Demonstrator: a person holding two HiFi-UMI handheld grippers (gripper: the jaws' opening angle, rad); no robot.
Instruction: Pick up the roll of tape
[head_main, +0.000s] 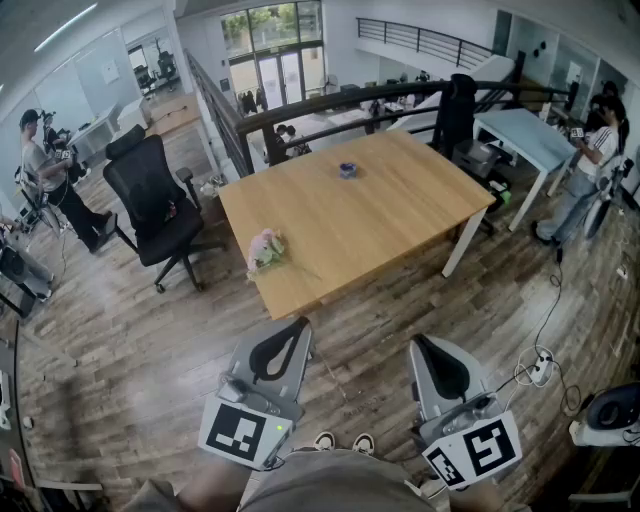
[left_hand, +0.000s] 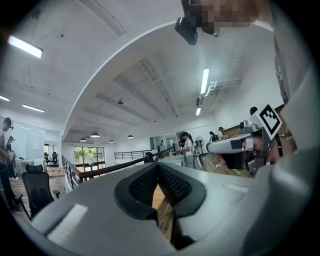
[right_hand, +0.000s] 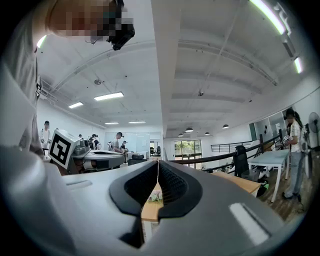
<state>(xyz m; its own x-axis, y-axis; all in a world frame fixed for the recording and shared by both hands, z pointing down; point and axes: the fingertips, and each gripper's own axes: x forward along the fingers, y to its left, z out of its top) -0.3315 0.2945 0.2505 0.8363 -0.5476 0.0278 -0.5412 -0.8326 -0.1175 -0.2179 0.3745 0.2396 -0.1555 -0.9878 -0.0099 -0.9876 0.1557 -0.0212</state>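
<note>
The roll of tape (head_main: 347, 170) is small and blue and lies on the far half of the wooden table (head_main: 400, 215). Both grippers hang low over the floor, well short of the table's near edge. My left gripper (head_main: 303, 322) points at the table with its jaws closed tip to tip and nothing between them. My right gripper (head_main: 416, 342) beside it looks the same, shut and empty. The left gripper view shows the left gripper (left_hand: 158, 165) with its pads meeting, as do those of the right gripper (right_hand: 158, 163) in its own view. Neither gripper view shows the tape.
A pink flower bunch (head_main: 265, 248) lies at the table's near left corner. A black office chair (head_main: 155, 195) stands left of the table, a white table (head_main: 525, 135) at the right. People stand at the far left (head_main: 45, 165) and the far right (head_main: 595, 150). Cables (head_main: 540, 365) lie on the floor.
</note>
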